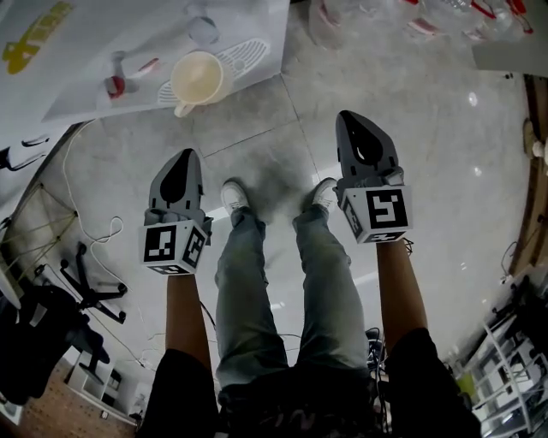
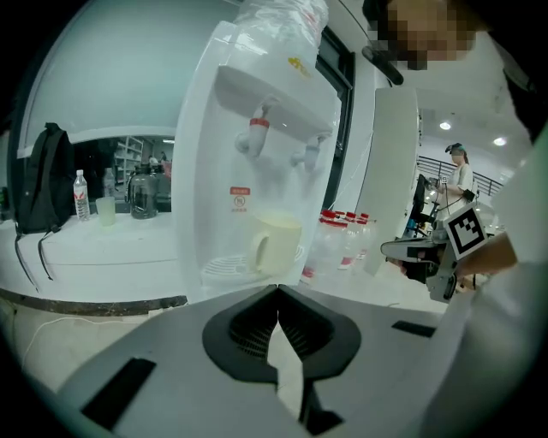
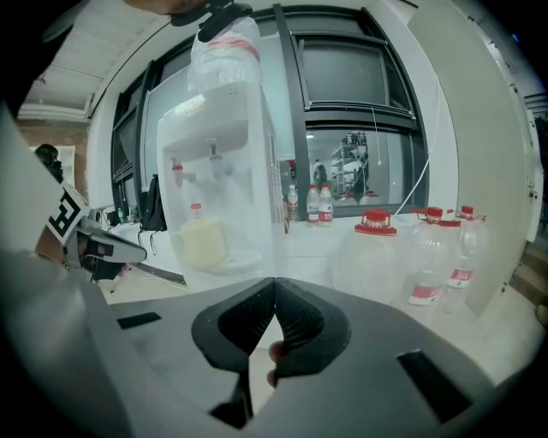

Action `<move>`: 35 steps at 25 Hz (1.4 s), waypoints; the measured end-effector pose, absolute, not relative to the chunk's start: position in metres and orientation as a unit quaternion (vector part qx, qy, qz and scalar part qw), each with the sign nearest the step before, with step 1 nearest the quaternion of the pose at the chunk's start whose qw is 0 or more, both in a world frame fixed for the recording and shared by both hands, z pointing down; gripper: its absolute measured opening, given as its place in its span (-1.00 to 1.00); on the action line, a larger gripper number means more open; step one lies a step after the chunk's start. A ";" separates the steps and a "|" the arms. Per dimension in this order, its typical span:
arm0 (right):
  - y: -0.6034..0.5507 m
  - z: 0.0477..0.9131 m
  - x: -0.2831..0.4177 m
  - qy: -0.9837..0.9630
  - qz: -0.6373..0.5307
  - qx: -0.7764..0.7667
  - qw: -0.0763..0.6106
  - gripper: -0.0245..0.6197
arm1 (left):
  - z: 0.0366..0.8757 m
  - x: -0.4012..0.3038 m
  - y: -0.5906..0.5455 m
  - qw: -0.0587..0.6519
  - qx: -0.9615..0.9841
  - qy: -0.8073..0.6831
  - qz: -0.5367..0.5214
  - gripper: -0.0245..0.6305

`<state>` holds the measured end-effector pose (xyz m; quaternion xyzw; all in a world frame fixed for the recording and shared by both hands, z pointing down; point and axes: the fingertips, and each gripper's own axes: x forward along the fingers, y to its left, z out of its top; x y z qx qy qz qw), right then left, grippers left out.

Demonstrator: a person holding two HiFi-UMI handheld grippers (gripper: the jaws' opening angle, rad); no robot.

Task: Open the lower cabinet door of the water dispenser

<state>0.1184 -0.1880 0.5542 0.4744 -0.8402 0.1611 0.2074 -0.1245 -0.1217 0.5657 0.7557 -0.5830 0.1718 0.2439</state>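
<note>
The white water dispenser [image 1: 103,51] stands at the upper left of the head view, seen from above, with a cream mug [image 1: 197,79] on its drip tray. The left gripper view shows the dispenser [image 2: 248,145] with two taps and the mug [image 2: 274,244]. It also stands ahead in the right gripper view [image 3: 218,171]. Its lower cabinet door is hidden behind the grippers' bodies. My left gripper [image 1: 187,156] [image 2: 276,289] is shut and empty, short of the dispenser. My right gripper [image 1: 347,117] [image 3: 274,281] is shut and empty too, further right.
Large water jugs with red caps [image 3: 381,257] [image 1: 428,17] stand on the floor right of the dispenser. White cables [image 1: 94,235] and a black stand [image 1: 86,287] lie at the left. A black backpack [image 2: 47,184] sits on a counter. My feet [image 1: 235,195] are between the grippers.
</note>
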 end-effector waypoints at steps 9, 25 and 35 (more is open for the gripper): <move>-0.203 0.620 0.115 -0.845 0.154 0.468 0.209 -0.89 | 0.631 -0.133 -0.130 0.234 0.749 -0.596 0.168 -0.89; -0.249 0.703 0.111 -0.858 0.127 0.461 0.189 -0.89 | 0.716 -0.143 -0.159 0.202 0.746 -0.612 0.169 -0.89; -0.283 0.747 0.091 -0.877 0.111 0.436 0.167 -0.88 | 0.770 -0.160 -0.164 0.190 0.726 -0.640 0.164 -0.89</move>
